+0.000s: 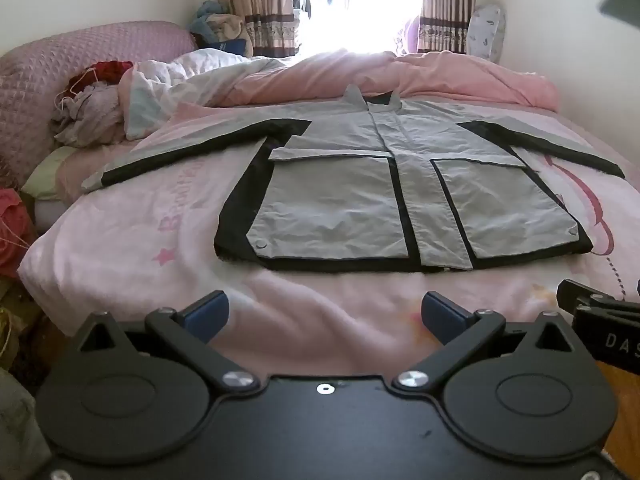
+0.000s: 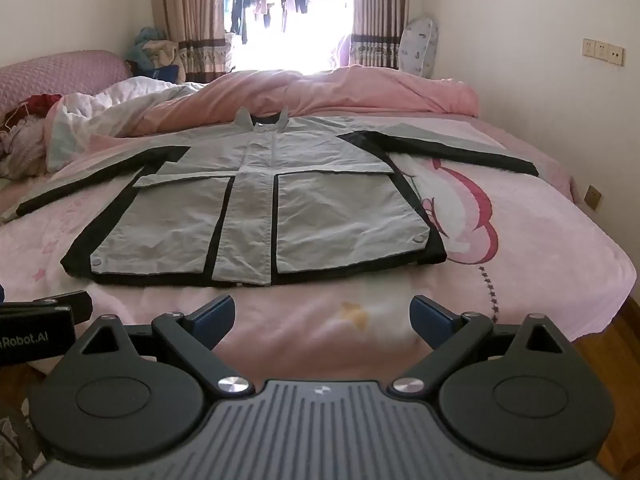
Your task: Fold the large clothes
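Two wrist views side by side, angled down, sharing the jacket (image 1: 384, 184) beyond the bed's foot.

Bare sheet (image 1: 320, 300) before jacket (image 1: 360, 200); duvet (image 1: 400, 76) blocks beyond.

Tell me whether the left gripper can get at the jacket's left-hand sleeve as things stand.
Probably yes. The left gripper is open and empty, short of the jacket; only bare pink sheet lies between it and the spread sleeve, nothing on top.
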The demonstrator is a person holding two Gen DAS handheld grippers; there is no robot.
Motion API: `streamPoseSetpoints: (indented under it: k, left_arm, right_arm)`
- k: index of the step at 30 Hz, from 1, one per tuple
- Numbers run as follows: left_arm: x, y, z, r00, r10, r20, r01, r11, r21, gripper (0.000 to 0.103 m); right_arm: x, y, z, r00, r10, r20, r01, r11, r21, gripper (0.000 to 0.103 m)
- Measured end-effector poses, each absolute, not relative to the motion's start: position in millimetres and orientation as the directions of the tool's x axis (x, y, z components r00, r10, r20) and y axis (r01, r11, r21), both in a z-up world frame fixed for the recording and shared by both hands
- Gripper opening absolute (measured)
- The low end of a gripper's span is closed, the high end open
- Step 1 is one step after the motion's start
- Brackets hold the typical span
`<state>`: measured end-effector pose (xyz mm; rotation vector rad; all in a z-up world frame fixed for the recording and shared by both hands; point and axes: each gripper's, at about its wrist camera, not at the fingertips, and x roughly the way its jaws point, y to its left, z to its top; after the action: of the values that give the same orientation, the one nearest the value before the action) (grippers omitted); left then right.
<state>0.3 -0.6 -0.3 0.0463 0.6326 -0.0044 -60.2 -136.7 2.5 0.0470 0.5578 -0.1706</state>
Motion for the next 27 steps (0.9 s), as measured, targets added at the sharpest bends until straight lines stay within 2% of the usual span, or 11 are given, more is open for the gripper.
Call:
streamPoseSetpoints:
  k: [27]
  left_arm:
    - [-2.7,2.3,1.5,0.811,0.031,-0.584,-0.007,0.999,0.043,0.103]
  right_arm:
    - [-59.9,-136.1,0.0,0.832,-0.152,-0.534,0.172,0.985,-0.011,0.103]
